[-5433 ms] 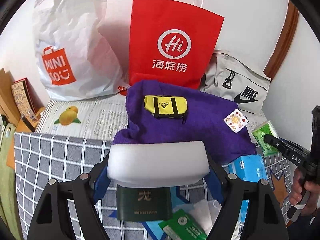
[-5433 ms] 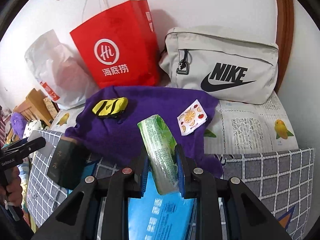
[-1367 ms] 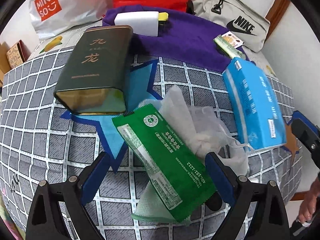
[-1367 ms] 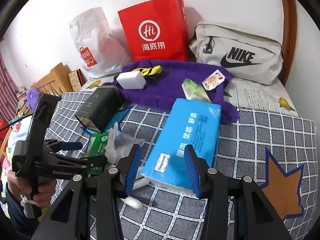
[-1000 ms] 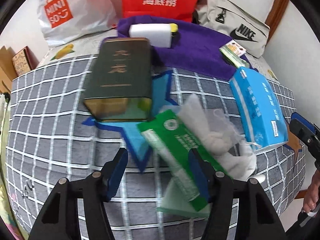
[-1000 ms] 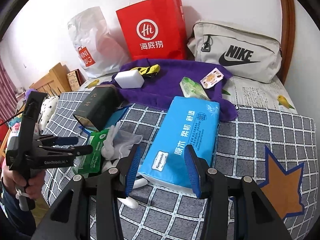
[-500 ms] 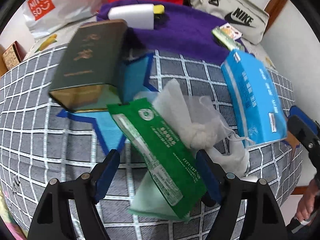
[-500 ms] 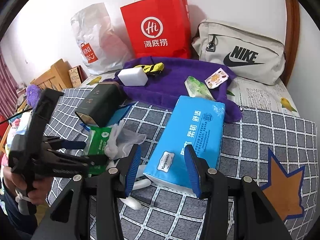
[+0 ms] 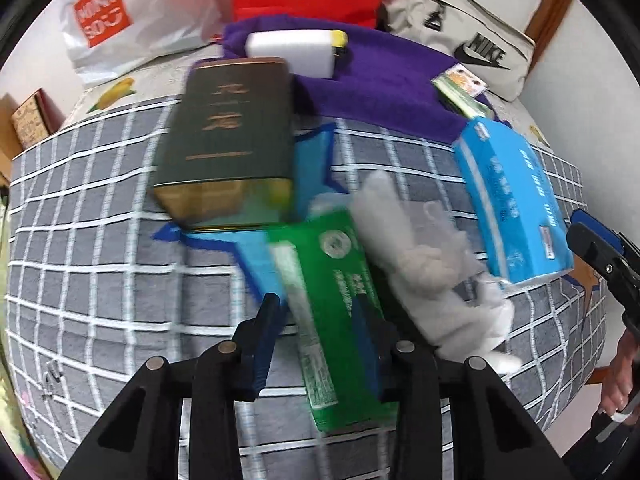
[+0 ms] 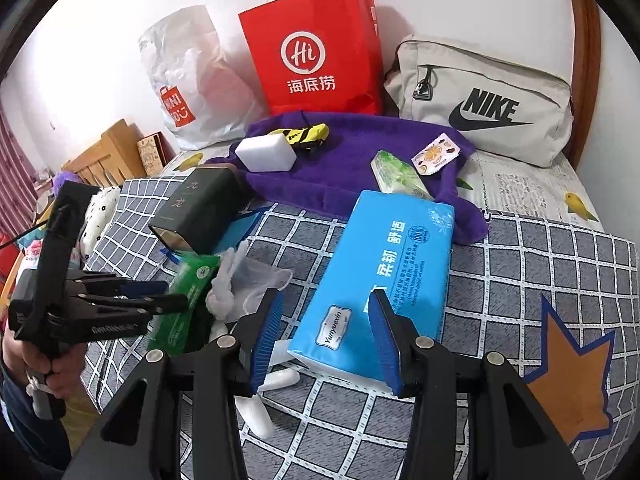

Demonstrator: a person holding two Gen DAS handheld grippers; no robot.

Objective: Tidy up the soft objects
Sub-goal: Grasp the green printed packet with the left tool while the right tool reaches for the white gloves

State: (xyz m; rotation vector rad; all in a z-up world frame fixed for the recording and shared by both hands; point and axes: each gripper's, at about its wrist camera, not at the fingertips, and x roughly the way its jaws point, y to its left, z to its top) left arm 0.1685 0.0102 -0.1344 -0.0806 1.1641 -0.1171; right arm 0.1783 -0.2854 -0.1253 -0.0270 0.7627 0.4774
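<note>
A green wipes packet lies on the grey checked bed cover, partly under a white mesh pouch. My left gripper straddles the packet's near half. Its jaws are closing, and a thin gap still shows at the left pad. In the right wrist view the left gripper reaches in from the left over the green packet. My right gripper hangs open above the near end of a blue tissue pack, gripping nothing.
A dark green tin lies behind the packet. The purple towel carries a white sponge, a yellow mini bag, a small green tissue pack and a sachet. A red bag, a white plastic bag and a grey Nike bag line the wall.
My left gripper's jaws have narrowed from wide apart to close about the green packet, and the view has shifted slightly. The right gripper has stayed where it was, still open.
</note>
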